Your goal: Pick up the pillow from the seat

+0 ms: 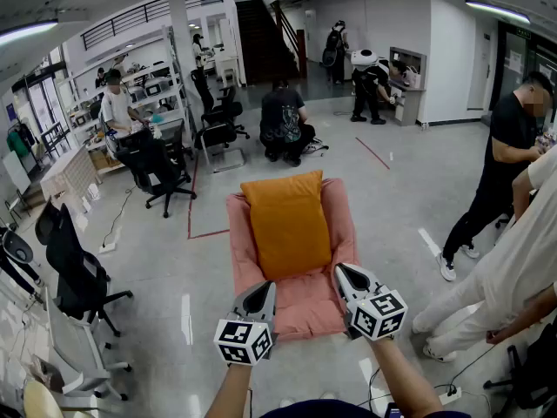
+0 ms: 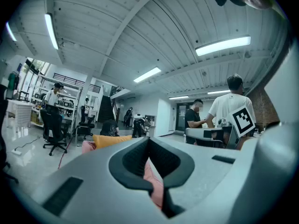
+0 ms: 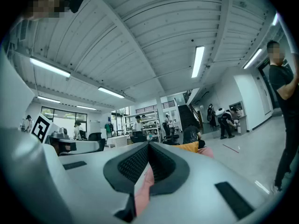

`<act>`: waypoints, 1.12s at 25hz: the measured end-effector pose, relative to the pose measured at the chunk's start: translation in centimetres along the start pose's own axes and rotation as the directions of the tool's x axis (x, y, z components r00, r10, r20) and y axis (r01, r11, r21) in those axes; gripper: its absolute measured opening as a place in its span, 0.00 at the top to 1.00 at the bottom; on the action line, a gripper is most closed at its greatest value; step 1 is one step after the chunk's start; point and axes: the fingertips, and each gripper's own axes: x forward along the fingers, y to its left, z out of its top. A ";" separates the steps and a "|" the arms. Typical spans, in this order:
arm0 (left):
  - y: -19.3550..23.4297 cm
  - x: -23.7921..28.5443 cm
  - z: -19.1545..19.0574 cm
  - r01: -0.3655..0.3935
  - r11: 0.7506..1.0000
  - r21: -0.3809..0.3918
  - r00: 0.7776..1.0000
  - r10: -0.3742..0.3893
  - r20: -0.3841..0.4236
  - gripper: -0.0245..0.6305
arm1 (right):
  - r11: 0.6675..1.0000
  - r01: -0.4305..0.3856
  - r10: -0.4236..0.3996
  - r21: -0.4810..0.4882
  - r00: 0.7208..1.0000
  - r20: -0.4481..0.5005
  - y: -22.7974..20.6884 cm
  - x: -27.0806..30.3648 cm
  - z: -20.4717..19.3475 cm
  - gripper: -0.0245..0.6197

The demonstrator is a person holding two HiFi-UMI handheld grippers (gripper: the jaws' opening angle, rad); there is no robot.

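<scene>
The orange pillow (image 1: 285, 225) lies on the pink seat (image 1: 305, 312), leaning along its back part, with its lower edge towards the front of the seat. In the head view both tools are at 6 o'clock from the pillow. The left gripper (image 1: 263, 291) is over the front left part of the seat, with the pillow at about 1 o'clock from it. The right gripper (image 1: 343, 275) is at the front right edge, with the pillow at about 11 o'clock. Both grippers are clenched, jaw against jaw, with nothing held; each gripper view shows only the pink of the seat behind the closed tips. The pillow is apart from both, not touched. Its side edges stay inside the pink borders of the seat. At 9 o'clock of the seat the grey floor (image 1: 174, 233) is open up to the black office chair (image 1: 74, 273), and a red tape line (image 1: 193, 207) runs at 10 o'clock. At 12 o'clock, well apart, is a crouching person (image 1: 283, 124). At 3 to 4 o'clock the room is tighter: a person in light clothes (image 1: 513, 268) stands near the right gripper
</scene>
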 end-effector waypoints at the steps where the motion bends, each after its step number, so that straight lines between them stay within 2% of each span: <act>1: -0.4 0.2 0.1 -0.001 1.000 0.004 1.000 0.001 0.001 0.96 | 1.000 -0.003 0.003 -0.001 1.000 0.001 -0.3 -0.2 0.2 0.93; 15: -4.0 2.4 -0.7 -0.047 0.999 -0.007 0.999 0.047 0.001 0.96 | 0.998 -0.059 0.059 0.019 0.998 -0.003 -4.1 -1.8 0.2 0.93; 28: -6.3 3.2 -0.8 -0.092 0.995 0.022 0.996 0.093 -0.007 0.96 | 0.994 -0.099 0.099 0.039 0.995 0.006 -6.8 -2.9 0.4 0.93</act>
